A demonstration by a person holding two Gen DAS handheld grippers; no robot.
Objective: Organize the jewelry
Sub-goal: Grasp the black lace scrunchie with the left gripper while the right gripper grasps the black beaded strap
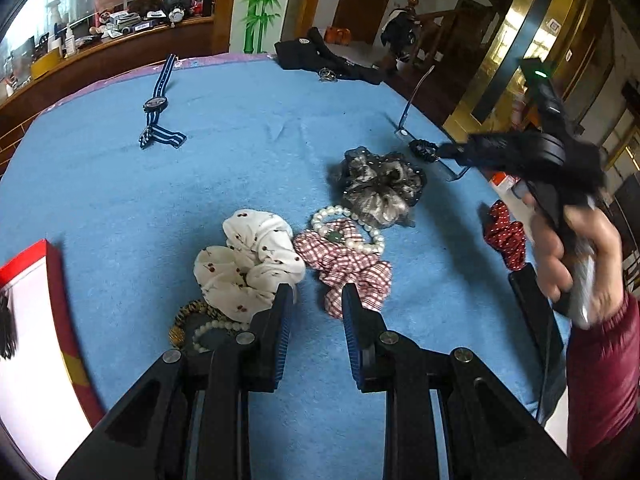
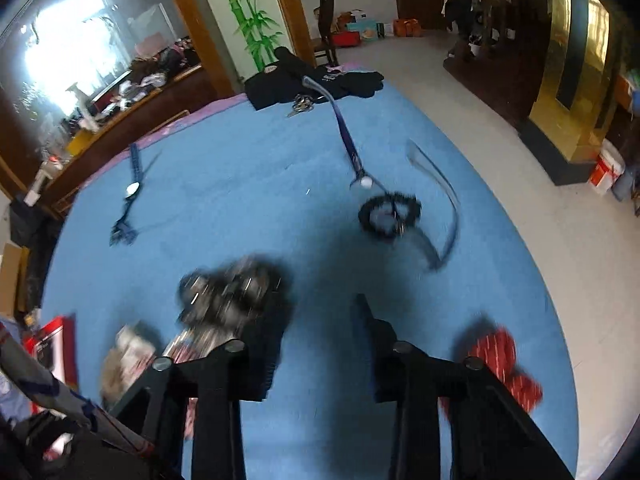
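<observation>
My left tool [image 1: 316, 300] hangs over a round counter [image 1: 240, 168] covered in blue terry cloth, its blue-padded jaws narrowly apart with nothing between them. Just ahead of its left finger lies a white fabric scrunchie printed with small cherries [image 1: 250, 260], and ahead of its right finger a red-and-white checked scrunchie [image 1: 348, 268] with a white pearl bracelet [image 1: 348, 228] on top. Beyond those sits a grey-and-black frilly scrunchie [image 1: 380, 184]. To the tool's left, near its base, a leopard-print hair band [image 1: 192, 312] and another string of pearls [image 1: 212, 332] lie together, and further left is the red-edged white box [image 1: 40, 320].

My right tool [image 2: 320, 312] is blurred, its jaws partly apart and empty over bare blue cloth; in the left view its tip reaches a small black ruffled hair tie [image 1: 424, 148], which in its own view lies ahead of it on the cloth, so I cannot tell whether they touch. A red polka-dot scrunchie [image 2: 504, 364] lies to its right. Far ahead to the left is a navy-striped strap wristwatch [image 1: 158, 108]; at the far edge lies a black garment [image 1: 320, 58] with keys [image 2: 300, 106] beside it.

Around the counter are a cluttered wooden ledge [image 1: 120, 36] below a window, a wall with painted green bamboo [image 1: 262, 0], pale floor [image 2: 540, 200] and a gold-panelled wall [image 2: 568, 60].
</observation>
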